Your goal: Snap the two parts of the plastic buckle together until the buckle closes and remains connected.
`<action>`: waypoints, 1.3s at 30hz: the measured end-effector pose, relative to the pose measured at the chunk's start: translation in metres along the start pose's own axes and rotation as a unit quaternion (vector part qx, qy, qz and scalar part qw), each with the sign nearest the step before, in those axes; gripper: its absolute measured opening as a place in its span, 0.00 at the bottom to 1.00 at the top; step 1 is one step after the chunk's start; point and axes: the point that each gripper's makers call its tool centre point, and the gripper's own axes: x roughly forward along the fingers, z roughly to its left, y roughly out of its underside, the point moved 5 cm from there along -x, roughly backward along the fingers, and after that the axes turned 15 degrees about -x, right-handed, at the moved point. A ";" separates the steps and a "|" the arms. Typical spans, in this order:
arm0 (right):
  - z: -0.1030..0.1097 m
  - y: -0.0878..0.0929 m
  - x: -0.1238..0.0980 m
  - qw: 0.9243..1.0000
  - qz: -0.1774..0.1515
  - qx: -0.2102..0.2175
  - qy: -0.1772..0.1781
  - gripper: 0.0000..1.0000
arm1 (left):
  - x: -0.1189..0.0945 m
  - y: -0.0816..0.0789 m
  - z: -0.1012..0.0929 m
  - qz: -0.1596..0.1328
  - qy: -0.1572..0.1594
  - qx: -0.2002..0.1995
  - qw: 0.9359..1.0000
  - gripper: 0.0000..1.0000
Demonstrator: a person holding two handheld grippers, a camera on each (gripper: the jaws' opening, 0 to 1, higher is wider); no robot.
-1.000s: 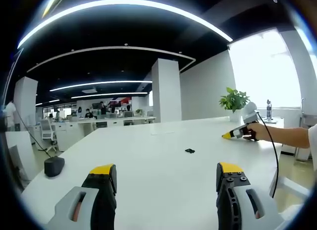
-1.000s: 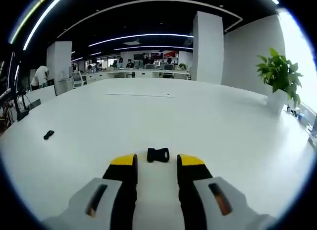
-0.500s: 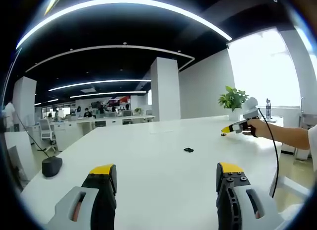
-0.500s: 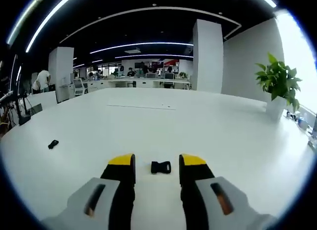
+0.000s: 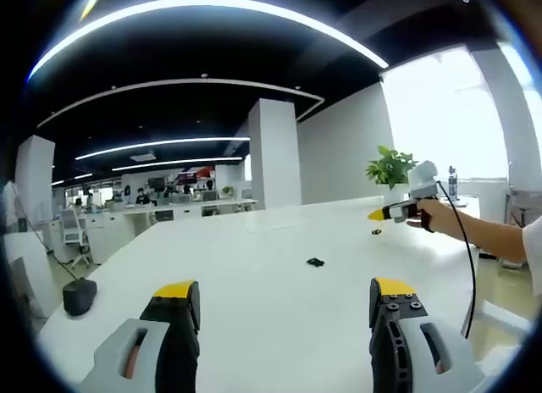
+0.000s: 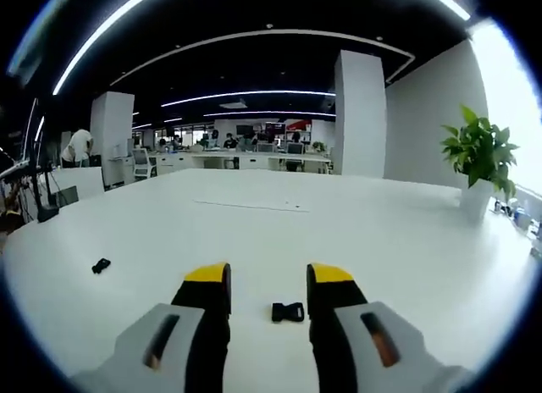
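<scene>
Stretching white table (image 6: 254,215); open-plan office

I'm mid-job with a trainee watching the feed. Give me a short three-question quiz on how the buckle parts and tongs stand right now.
1. True or false: the right tongs are shut on a buckle part.
2. In the right gripper view, which piece lies between the open jaws: A) the near buckle part, B) the far buckle part, C) the potted plant?
3. Fill in: both buckle parts lie apart on the white ____.

Key: 1 false; 2 A; 3 table.
</scene>
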 end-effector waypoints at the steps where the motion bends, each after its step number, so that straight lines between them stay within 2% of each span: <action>1: 0.001 0.000 0.000 1.000 -0.001 0.000 -0.004 0.36 | 0.002 -0.001 -0.001 0.004 0.004 0.001 1.000 0.83; 6: 0.007 0.001 0.002 1.000 0.001 -0.001 -0.026 0.38 | 0.013 -0.008 -0.004 0.002 0.024 0.003 1.000 0.83; 10: 0.007 -0.006 -0.001 1.000 -0.011 -0.006 -0.024 0.39 | 0.026 -0.009 -0.005 0.012 0.046 0.004 0.999 0.83; 15: 0.011 -0.012 -0.005 0.999 -0.024 -0.005 -0.033 0.39 | 0.041 -0.016 -0.004 0.005 0.070 -0.006 0.998 0.83; 18: 0.014 -0.013 -0.006 0.999 -0.024 -0.017 -0.038 0.40 | 0.049 -0.020 -0.002 0.007 0.074 -0.011 0.997 0.83; 30: 0.008 -0.019 -0.014 0.998 -0.046 -0.009 -0.033 0.41 | 0.074 -0.028 0.006 0.011 0.103 -0.035 0.994 0.83; 39: 0.003 -0.016 -0.012 0.999 -0.039 -0.014 -0.027 0.44 | 0.100 -0.030 0.009 0.026 0.107 -0.030 0.993 0.83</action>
